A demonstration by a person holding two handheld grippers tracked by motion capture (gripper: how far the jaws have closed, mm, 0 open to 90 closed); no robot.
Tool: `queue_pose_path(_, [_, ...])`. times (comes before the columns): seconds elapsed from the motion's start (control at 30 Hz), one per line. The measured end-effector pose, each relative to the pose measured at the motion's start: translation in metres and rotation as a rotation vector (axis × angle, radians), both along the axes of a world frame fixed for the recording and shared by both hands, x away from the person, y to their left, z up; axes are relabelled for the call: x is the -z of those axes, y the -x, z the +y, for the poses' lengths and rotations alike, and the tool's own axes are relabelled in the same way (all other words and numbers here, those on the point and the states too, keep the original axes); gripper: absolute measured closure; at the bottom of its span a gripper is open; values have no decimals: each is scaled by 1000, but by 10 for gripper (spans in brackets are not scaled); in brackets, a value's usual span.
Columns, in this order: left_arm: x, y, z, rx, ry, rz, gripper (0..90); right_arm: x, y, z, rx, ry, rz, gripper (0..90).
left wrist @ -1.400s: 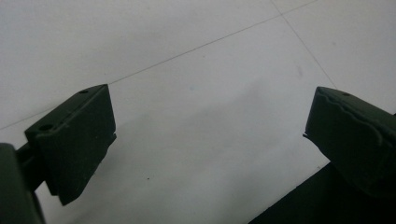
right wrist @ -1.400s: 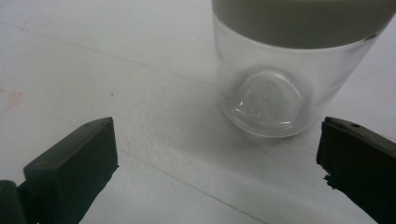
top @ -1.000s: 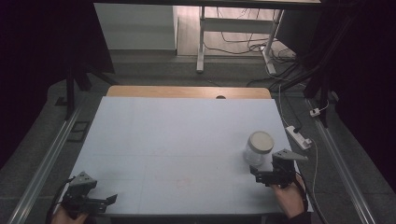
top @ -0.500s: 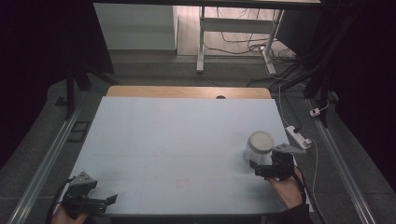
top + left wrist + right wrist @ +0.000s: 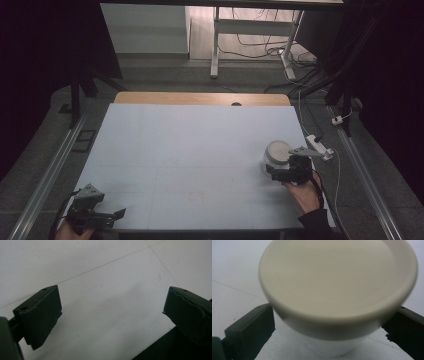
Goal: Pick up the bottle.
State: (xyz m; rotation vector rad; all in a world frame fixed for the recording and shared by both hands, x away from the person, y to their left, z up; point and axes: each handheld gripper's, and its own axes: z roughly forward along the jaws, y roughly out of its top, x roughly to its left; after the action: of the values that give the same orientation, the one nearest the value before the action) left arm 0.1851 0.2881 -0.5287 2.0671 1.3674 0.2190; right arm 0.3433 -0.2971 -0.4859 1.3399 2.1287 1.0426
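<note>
While the right gripper (image 5: pixel 280 172) sits at the lower right of the high view, the white cup (image 5: pixel 276 155) stands just past it, up and a little to the left in the frame. The cup is upright on the pale desk (image 5: pixel 190 150), with a flat cream lid (image 5: pixel 337 277) on top. Its long way runs straight up and down.

Seen from the right gripper view, the cup is between the two black jaws. One jaw is at the lower left of that picture and one at the lower right. The jaws are spread wide, and the wide lid hangs over them, so I cannot tell if they touch the cup's sides. They look like they are around it but not yet squeezing.

Down at the lower left of the high view, the left gripper (image 5: pixel 97 215) rests near the desk's front edge, well apart from the cup. Its jaws are spread too, with nothing but bare desk between them.

So the right hand is much nearer. I think the next move is to close the jaws on the cup's narrow body under the lid. A crooked squeeze could tip it.
</note>
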Motion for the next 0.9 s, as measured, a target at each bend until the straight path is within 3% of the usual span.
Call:
queue_pose_path(0.73, [0, -1, 1, 4, 8, 10, 26, 9, -18, 7, -6, 15, -7, 0])
queue_pose_path(0.9, [0, -1, 1, 3, 10, 12, 26, 9, -18, 7, -11, 14, -9, 44])
